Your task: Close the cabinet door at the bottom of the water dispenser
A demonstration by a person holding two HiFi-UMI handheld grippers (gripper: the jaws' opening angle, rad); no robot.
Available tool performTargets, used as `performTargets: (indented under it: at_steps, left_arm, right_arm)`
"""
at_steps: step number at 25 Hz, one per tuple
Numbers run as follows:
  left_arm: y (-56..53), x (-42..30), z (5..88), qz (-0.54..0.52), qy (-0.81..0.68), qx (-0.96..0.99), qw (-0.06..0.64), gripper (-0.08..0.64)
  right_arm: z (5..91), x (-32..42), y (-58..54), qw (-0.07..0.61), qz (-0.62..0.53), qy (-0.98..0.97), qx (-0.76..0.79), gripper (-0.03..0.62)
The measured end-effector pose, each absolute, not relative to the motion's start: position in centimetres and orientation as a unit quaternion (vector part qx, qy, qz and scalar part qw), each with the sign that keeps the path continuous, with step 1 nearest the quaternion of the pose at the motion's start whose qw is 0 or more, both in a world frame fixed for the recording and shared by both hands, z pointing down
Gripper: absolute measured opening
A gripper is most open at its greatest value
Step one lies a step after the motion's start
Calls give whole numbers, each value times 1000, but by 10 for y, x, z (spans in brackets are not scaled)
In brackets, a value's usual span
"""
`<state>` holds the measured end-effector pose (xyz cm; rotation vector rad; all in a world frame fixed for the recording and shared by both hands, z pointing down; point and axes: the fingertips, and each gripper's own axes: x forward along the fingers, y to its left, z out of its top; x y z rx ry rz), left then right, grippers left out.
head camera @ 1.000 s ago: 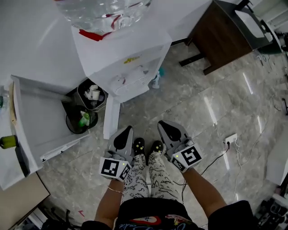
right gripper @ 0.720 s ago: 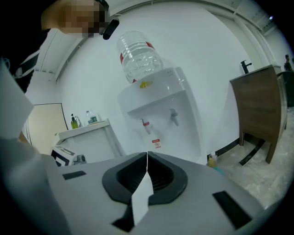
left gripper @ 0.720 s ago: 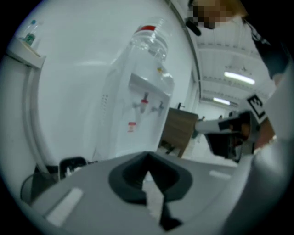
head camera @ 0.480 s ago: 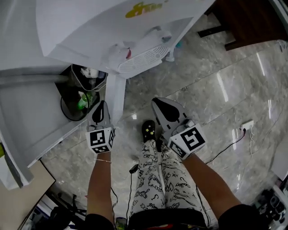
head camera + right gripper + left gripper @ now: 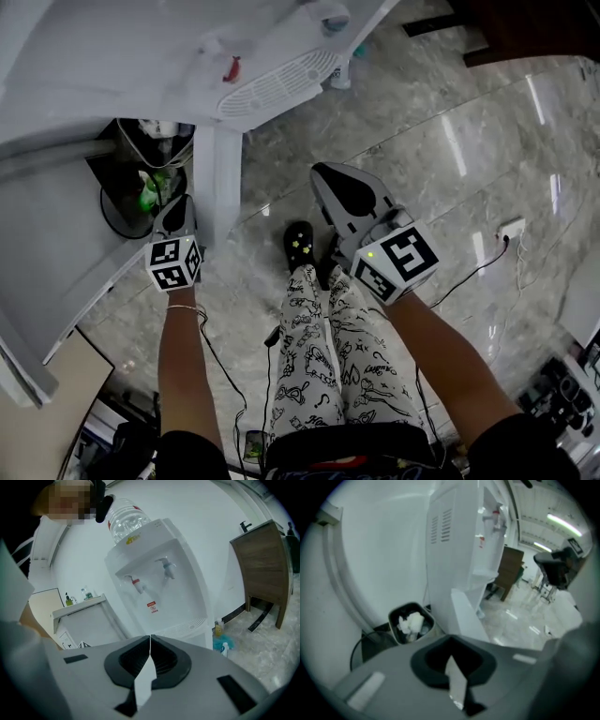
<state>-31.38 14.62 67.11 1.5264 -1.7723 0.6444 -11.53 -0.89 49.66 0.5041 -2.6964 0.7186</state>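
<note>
The white water dispenser (image 5: 187, 56) fills the top of the head view, and its bottom cabinet door (image 5: 217, 187) stands open, swung out toward me over the floor. My left gripper (image 5: 178, 206) is shut and empty, just left of the door's outer edge, between the door and the bins. In the left gripper view the door (image 5: 466, 618) juts out below the dispenser body (image 5: 457, 550), a little ahead of the left gripper (image 5: 450, 641). My right gripper (image 5: 325, 173) is shut, empty and apart from the door on its right. It points at the dispenser front (image 5: 154, 592).
Two black waste bins (image 5: 141, 183) stand left of the door, one showing as the paper-filled bin (image 5: 410, 623). A white cabinet (image 5: 56, 253) lies further left. My legs and black shoe (image 5: 298, 244) stand between the grippers. A power strip (image 5: 511, 228) and cables lie right; bottles (image 5: 220, 641) beside the dispenser.
The view has closed in on the dispenser. My left gripper has moved left and forward to the open door's left side; the right gripper has stayed about where it was, shut.
</note>
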Motion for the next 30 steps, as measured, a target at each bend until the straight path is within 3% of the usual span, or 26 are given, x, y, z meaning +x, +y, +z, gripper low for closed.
performTargets:
  at_steps: [10, 22, 30]
  left_arm:
    - [124, -271, 679, 239, -686, 579, 371, -5]
    - [42, -162, 683, 198, -615, 645, 408, -5]
    - [-32, -149, 683, 224, -591, 654, 415, -3]
  right_arm:
    - [498, -93, -23, 119, 289, -922, 230, 17]
    - [485, -36, -55, 78, 305, -902, 296, 17]
    - [477, -1, -74, 51, 320, -888, 326, 17]
